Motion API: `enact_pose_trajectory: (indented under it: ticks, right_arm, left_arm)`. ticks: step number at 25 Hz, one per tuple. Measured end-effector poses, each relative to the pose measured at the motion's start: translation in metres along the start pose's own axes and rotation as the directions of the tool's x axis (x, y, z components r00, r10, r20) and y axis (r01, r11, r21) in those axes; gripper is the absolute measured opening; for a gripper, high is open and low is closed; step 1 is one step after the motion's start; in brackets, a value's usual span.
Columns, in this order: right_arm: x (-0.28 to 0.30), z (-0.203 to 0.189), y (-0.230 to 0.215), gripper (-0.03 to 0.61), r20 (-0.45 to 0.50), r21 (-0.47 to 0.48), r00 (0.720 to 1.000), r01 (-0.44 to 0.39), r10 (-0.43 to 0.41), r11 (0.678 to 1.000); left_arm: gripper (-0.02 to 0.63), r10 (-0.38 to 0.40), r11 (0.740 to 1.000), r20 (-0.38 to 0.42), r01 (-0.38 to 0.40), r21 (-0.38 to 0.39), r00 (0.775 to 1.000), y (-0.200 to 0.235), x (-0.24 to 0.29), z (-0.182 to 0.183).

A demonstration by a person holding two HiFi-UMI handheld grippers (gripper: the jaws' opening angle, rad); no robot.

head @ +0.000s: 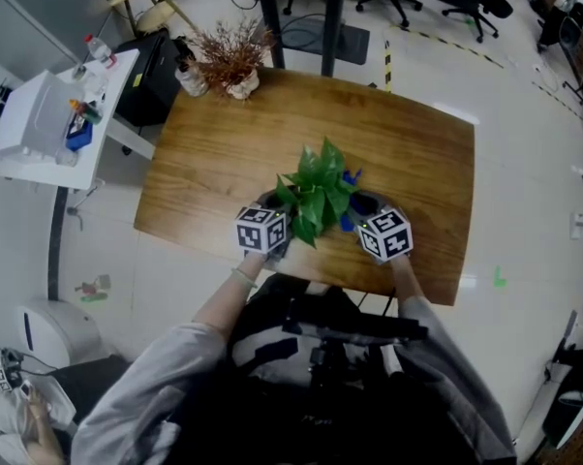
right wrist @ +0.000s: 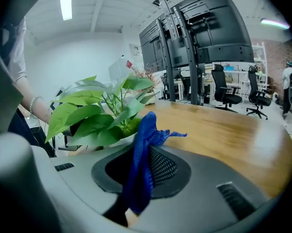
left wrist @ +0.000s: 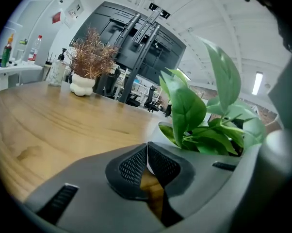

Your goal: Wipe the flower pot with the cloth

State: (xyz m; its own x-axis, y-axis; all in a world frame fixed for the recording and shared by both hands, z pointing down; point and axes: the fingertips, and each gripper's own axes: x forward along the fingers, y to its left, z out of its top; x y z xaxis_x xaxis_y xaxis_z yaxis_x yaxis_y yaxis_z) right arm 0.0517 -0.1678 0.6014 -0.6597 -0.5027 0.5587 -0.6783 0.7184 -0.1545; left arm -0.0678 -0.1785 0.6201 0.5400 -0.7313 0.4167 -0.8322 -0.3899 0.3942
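A leafy green plant stands in a pale flower pot near the front middle of the wooden table; in the head view the leaves hide most of the pot. My left gripper sits close against the pot's left side. Its jaws are shut, the pads meeting at the tips, and I see nothing clearly held between them. My right gripper is at the pot's right side, shut on a blue cloth. The cloth bunches up beside the leaves.
A dried brown plant in a white vase and a bottle stand at the table's far left corner. A white side table with clutter is further left. Dark stand posts rise behind the table. Office chairs stand beyond.
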Motion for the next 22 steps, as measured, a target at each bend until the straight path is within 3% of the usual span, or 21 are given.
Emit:
enact_pose_trajectory:
  ticks: [5, 12, 17, 22]
  right_arm:
    - [-0.003, -0.015, 0.019, 0.087, 0.01, 0.075, 1.0, -0.014, 0.014, 0.997]
    - [-0.008, -0.04, 0.049, 0.087, -0.028, 0.093, 0.998, -0.055, 0.058, 0.994]
    - [-0.019, -0.044, 0.041, 0.087, -0.022, 0.113, 0.999, -0.027, 0.029, 0.993]
    - [-0.03, -0.02, 0.015, 0.087, 0.017, 0.086, 1.0, 0.004, -0.005, 0.996]
  left_arm:
    - [0.005, 0.016, 1.0, -0.007, -0.016, -0.004, 1.0, 0.01, 0.002, -0.001]
    - [0.005, 0.011, 1.0, -0.01, -0.011, -0.017, 1.0, 0.015, 0.003, 0.001]
    - [0.005, 0.02, 0.999, -0.01, -0.02, -0.027, 1.0, 0.011, 0.001, -0.003]
    - [0.005, 0.031, 0.998, -0.004, -0.031, -0.052, 1.0, 0.013, -0.006, -0.009]
